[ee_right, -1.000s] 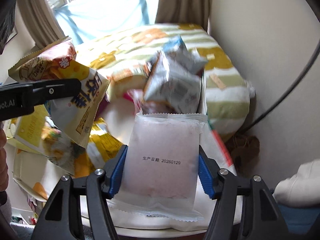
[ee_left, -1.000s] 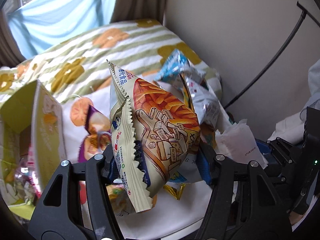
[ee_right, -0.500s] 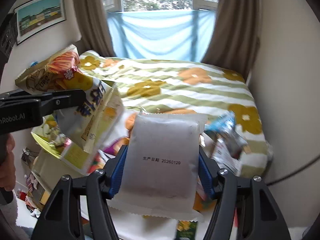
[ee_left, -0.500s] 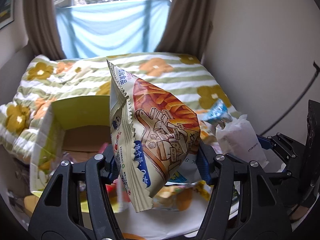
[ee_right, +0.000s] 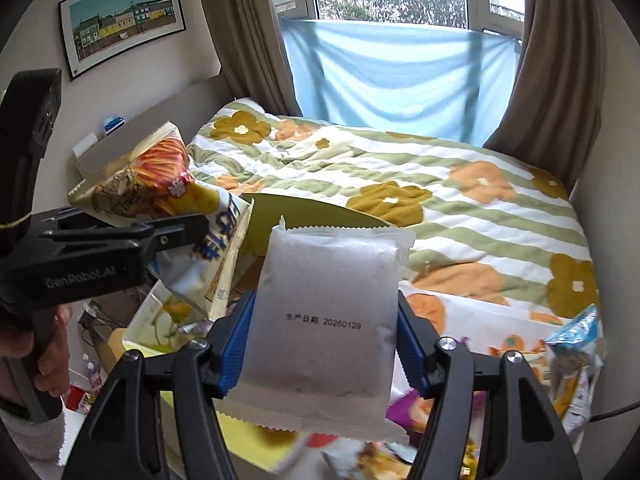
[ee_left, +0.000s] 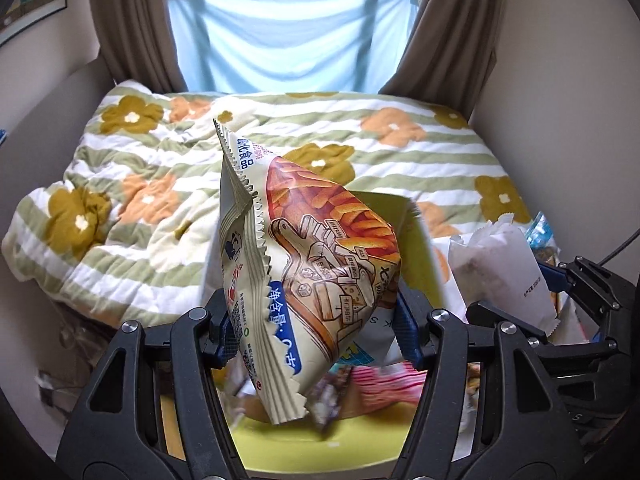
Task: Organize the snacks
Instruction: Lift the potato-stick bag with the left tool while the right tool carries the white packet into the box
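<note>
Between the blue pads of your left gripper (ee_left: 316, 330) sits a puffed chip bag (ee_left: 304, 272), pinched at its lower half, with the jaws closed against its sides. It stands tilted, its serrated seam running up toward the bed (ee_left: 168, 152) behind it. Below the bag lies a yellow-green box (ee_left: 320, 444) with its flap raised; the packets inside are blurred, and the bag hangs above the box opening, not touching it as far as you can see.

Your right gripper (ee_right: 322, 350) has its jaws closed on a flat white packet (ee_right: 326, 308) with a printed date, held upright and face-on to the camera. From that side you see the left gripper (ee_right: 120, 248) at the left edge with the chip bag (ee_right: 172, 208) sticking out, both above the same box (ee_right: 280, 208). Your left hand (ee_right: 48, 352) grips the handle lower down.

More loose snack packets (ee_right: 576, 352) lie to the right, on a flowered cloth (ee_right: 460, 320). In the left view the white packet (ee_left: 500, 272) shows just right of the box, apart from the chip bag.
</note>
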Motion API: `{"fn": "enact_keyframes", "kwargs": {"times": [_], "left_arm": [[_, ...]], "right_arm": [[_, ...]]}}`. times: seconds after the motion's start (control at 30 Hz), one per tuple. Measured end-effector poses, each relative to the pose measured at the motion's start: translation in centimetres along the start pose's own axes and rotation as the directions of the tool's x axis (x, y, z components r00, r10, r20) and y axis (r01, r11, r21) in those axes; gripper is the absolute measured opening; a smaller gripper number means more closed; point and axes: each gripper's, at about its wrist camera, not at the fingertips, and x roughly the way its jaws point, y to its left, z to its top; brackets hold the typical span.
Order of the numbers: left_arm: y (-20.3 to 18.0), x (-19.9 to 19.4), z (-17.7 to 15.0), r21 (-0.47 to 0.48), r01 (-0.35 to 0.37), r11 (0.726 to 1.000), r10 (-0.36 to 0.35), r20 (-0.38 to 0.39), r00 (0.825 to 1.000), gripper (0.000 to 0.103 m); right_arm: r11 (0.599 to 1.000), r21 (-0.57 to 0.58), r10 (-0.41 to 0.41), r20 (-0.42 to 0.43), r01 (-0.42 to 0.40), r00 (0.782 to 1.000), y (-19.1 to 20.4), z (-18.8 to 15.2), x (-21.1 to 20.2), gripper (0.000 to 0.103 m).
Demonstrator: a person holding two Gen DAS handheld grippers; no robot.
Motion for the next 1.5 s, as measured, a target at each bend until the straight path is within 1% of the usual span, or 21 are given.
{"fn": "enact_keyframes", "kwargs": {"times": [0.07,0.13,0.23,0.4,0.43,0.47,0.5,0.53,0.57,0.6,0.67,0.77,0.83,0.93,1.07,1.13,1.17,1.2,1.27,1.33,1.5], "left_arm": [[1.5,1.4,0.4,0.016,0.01,1.0,-0.009,-0.028,1.0,0.059],[2.5,3.1,0.8,0.037,0.018,0.999,-0.016,-0.06,0.998,0.059],[3.4,5.7,1.3,0.066,0.033,0.997,-0.026,-0.1,0.995,0.059],[3.4,9.1,1.6,0.091,0.074,0.993,-0.06,-0.153,0.986,0.06],[3.4,9.7,1.7,0.098,0.073,0.992,-0.057,-0.155,0.986,0.062],[3.2,10.2,1.6,0.104,0.074,0.992,-0.057,-0.162,0.985,0.07],[3.3,10.7,1.6,0.106,0.073,0.992,-0.054,-0.172,0.984,0.082],[3.3,11.1,1.6,0.106,0.064,0.992,-0.044,-0.174,0.984,0.088],[3.3,11.3,1.6,0.106,0.056,0.993,-0.038,-0.168,0.985,0.097],[3.3,11.3,1.6,0.106,0.054,0.993,-0.037,-0.162,0.986,0.1],[3.5,11.4,1.7,0.105,0.056,0.993,-0.039,-0.161,0.986,0.1],[4.5,11.4,1.5,0.097,0.012,0.995,0.004,-0.162,0.987,0.1],[5.4,11.2,1.2,0.067,-0.019,0.998,0.029,-0.164,0.986,0.1],[6.2,11.1,0.7,0.03,-0.027,0.999,0.032,-0.174,0.984,0.1],[7.1,11.1,0.2,-0.001,-0.046,0.999,0.045,-0.192,0.98,0.1],[7.4,10.8,-0.1,-0.017,-0.048,0.999,0.043,-0.193,0.98,0.1],[7.5,10.7,-0.1,-0.023,-0.05,0.998,0.044,-0.191,0.981,0.1],[7.5,10.6,-0.3,-0.028,-0.054,0.998,0.047,-0.19,0.981,0.1],[7.6,10.5,-0.5,-0.036,-0.058,0.998,0.05,-0.191,0.98,0.1],[7.5,10.3,-0.9,-0.038,-0.063,0.997,0.055,-0.192,0.98,0.1],[7.0,9.4,-1.5,-0.036,-0.068,0.997,0.059,-0.194,0.979,0.1]], "right_arm": [[1.0,0.015,-0.013,-0.02,0.014,1.0,1.1,0.7,1.7,0.06],[0.999,0.032,-0.026,-0.04,0.027,0.999,1.3,0.9,2.5,0.06],[0.997,0.048,-0.056,-0.073,0.059,0.996,1.8,1.2,4.1,0.06],[0.994,0.049,-0.094,-0.131,0.102,0.987,1.4,1.3,6.5,0.06],[0.993,0.045,-0.101,-0.14,0.108,0.985,1.3,1.2,7.0,0.06],[0.993,0.041,-0.107,-0.15,0.114,0.983,1.0,1.2,7.5,0.06],[0.992,0.039,-0.111,-0.159,0.118,0.981,0.9,1.1,7.8,0.06],[0.992,0.036,-0.112,-0.169,0.119,0.979,0.7,1.0,8.2,0.06],[0.992,0.036,-0.11,-0.178,0.118,0.978,0.5,1.0,8.6,0.06],[0.992,0.037,-0.108,-0.188,0.117,0.976,0.4,0.9,9.0,0.06],[0.992,0.036,-0.108,-0.205,0.118,0.973,0.0,0.7,9.7,0.06],[0.993,0.023,-0.11,-0.216,0.118,0.97,-0.3,0.2,9.9,0.06],[0.993,0.004,-0.11,-0.226,0.114,0.968,0.0,0.0,10.2,0.06],[0.996,-0.016,-0.093,-0.24,0.092,0.966,0.3,-0.2,11.0,0.06],[0.998,0.009,-0.065,-0.248,0.07,0.967,0.1,-0.1,12.1,0.06],[0.998,0.036,-0.036,-0.236,0.046,0.971,0.0,-0.1,12.2,0.061],[0.999,0.042,-0.015,-0.217,0.025,0.976,0.0,-0.1,12.0,0.065],[0.999,0.039,-0.008,-0.205,0.016,0.979,0.0,-0.1,11.8,0.078],[1.0,0.018,-0.004,-0.198,0.007,0.98,0.3,-0.2,11.5,0.097],[1.0,0.006,-0.006,-0.201,0.007,0.98,0.6,-0.5,11.4,0.097],[1.0,0.02,0.001,-0.2,0.003,0.98,0.8,-1.4,10.6,0.097]]}}
